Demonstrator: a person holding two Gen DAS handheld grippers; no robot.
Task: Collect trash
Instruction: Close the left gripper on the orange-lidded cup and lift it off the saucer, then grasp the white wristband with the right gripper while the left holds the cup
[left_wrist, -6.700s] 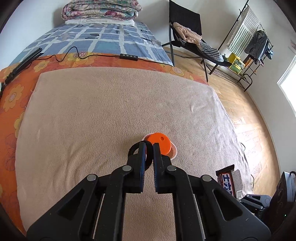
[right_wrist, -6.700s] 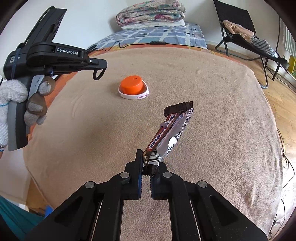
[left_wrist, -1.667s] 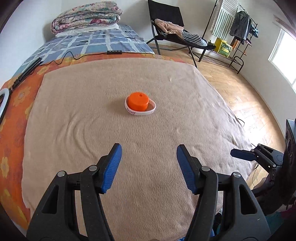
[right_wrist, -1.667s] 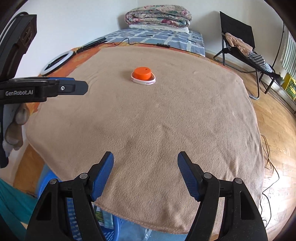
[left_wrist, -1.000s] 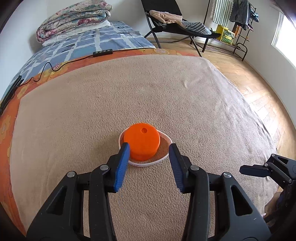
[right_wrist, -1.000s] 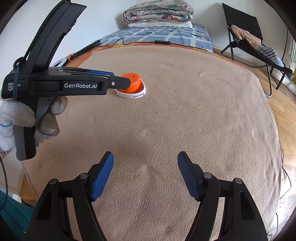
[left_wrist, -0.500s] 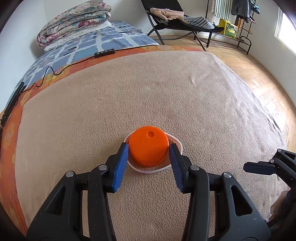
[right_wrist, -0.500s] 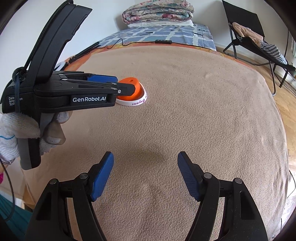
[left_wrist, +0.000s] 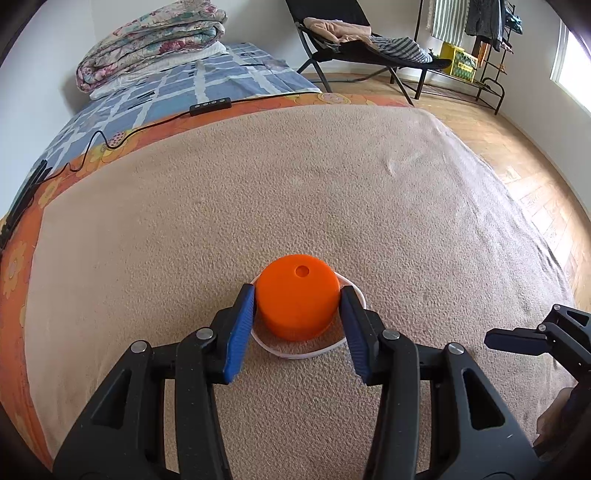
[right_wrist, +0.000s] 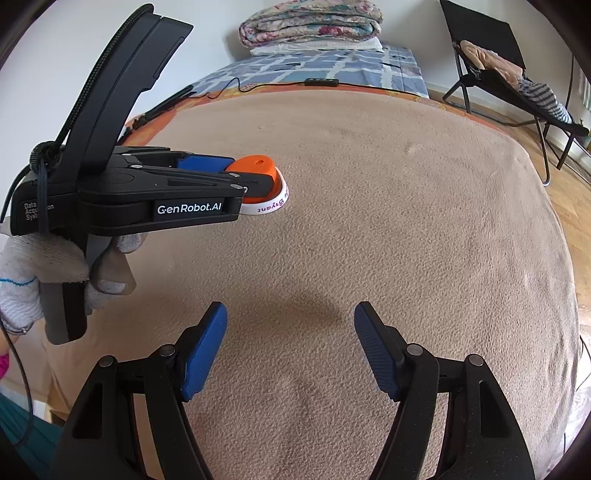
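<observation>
We've got the left tongs (left_wrist: 297, 301) low and level over the beige fleece blanket (left_wrist: 332, 192) on the bed, blue pads either side of the round orange plastic cap (left_wrist: 297, 301), touching or nearly; can't tell if it's actually gripped; cap sits inside a white ring band (left_wrist: 295, 352); right tongs (right_wrist: 290, 332) wide open, holding nothing, hovering nearer the blanket's edge.

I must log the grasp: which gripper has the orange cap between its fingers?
The left gripper: its fingers flank the orange cap. The right gripper is over bare blanket.
</observation>
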